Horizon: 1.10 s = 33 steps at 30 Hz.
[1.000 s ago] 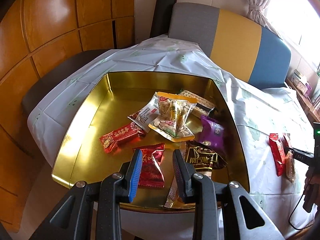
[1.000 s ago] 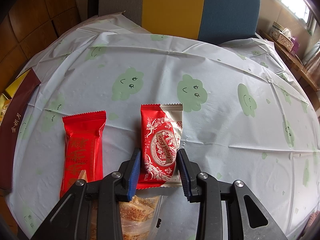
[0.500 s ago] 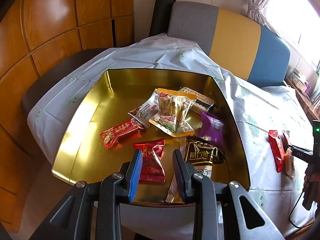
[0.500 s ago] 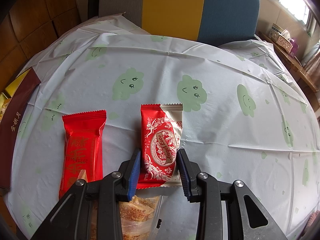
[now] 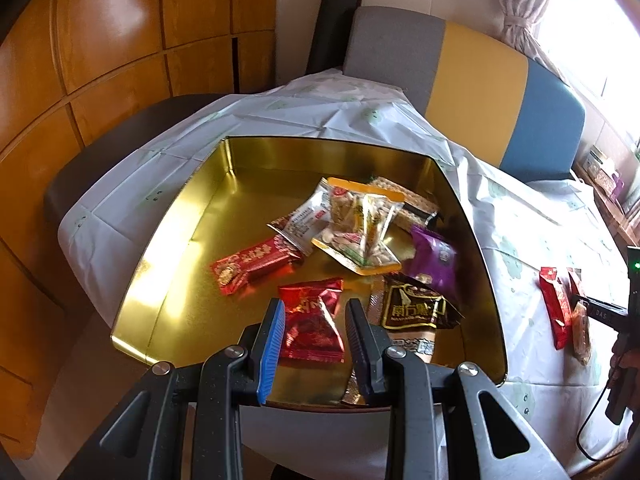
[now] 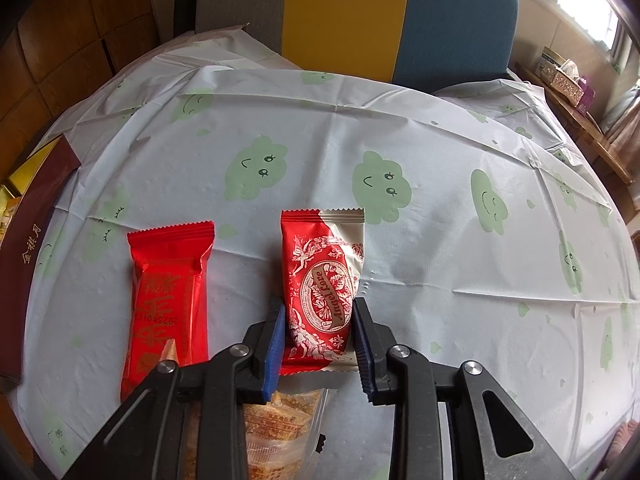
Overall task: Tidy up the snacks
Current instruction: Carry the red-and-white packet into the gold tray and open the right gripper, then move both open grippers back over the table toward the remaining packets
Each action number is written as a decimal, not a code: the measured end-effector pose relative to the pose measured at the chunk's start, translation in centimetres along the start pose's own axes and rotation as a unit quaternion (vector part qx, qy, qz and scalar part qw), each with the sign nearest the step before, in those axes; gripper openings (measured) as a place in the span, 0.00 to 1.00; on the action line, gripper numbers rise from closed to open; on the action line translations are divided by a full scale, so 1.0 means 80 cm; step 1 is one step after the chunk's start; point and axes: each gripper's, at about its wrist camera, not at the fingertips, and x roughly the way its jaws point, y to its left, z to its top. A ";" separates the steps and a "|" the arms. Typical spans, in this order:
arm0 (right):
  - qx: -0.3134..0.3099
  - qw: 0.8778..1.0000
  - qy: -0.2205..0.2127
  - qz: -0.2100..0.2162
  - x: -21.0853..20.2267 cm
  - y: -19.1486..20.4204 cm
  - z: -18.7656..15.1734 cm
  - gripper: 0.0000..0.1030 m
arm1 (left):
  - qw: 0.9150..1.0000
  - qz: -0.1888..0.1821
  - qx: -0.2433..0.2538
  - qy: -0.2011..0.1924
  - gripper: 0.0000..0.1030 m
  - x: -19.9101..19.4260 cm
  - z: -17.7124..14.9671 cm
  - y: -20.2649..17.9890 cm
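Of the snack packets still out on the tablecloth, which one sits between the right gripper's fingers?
The red-and-white "Angel Love" packet: the right gripper closes on its sides. The plain red packet lies apart to its left.

"Angel Love" is showing in an oval on the red-and-white packet [image 6: 322,292]. The plain red packet [image 6: 168,300] beside it is carrying gold Chinese chars plus an upside-down date starting "2025", rest not legible. The dark brown packet [image 5: 414,308] in the gold tin [image 5: 168,256] is showing "南方黑…", and the maroon box side [image 6: 28,256] is reading "金秋月".
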 end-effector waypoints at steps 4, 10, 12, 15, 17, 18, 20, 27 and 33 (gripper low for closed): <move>0.011 0.999 -0.027 0.012 -0.029 0.002 0.008 0.30 | 1.000 0.006 -0.012 -0.007 0.30 -0.003 0.004 0.013; -0.029 0.993 -0.078 0.087 -0.091 0.067 0.016 0.30 | 0.999 0.014 -0.032 -0.013 0.30 -0.003 0.009 0.034; -0.056 0.987 -0.082 0.125 -0.103 0.109 0.014 0.30 | 0.999 0.021 -0.043 -0.019 0.30 -0.005 0.011 0.045; -0.099 0.976 -0.080 0.177 -0.114 0.176 0.010 0.30 | 0.997 0.030 -0.060 -0.026 0.30 -0.008 0.014 0.064; -0.125 0.966 -0.077 0.211 -0.121 0.223 0.005 0.30 | 0.997 0.036 -0.069 -0.029 0.30 -0.010 0.014 0.074; -0.133 0.962 -0.074 0.226 -0.124 0.241 0.003 0.30 | 0.996 0.039 -0.075 -0.029 0.30 -0.010 0.014 0.081; -0.152 0.954 -0.065 0.252 -0.126 0.281 0.001 0.30 | 0.995 0.044 -0.083 -0.029 0.30 -0.010 0.013 0.091; -0.204 0.937 -0.020 0.283 -0.100 0.378 -0.019 0.33 | 0.994 0.048 -0.100 -0.024 0.30 -0.004 0.007 0.112; -0.232 0.933 0.006 0.275 -0.081 0.400 -0.040 0.42 | 0.994 0.040 -0.098 -0.014 0.30 0.004 0.003 0.108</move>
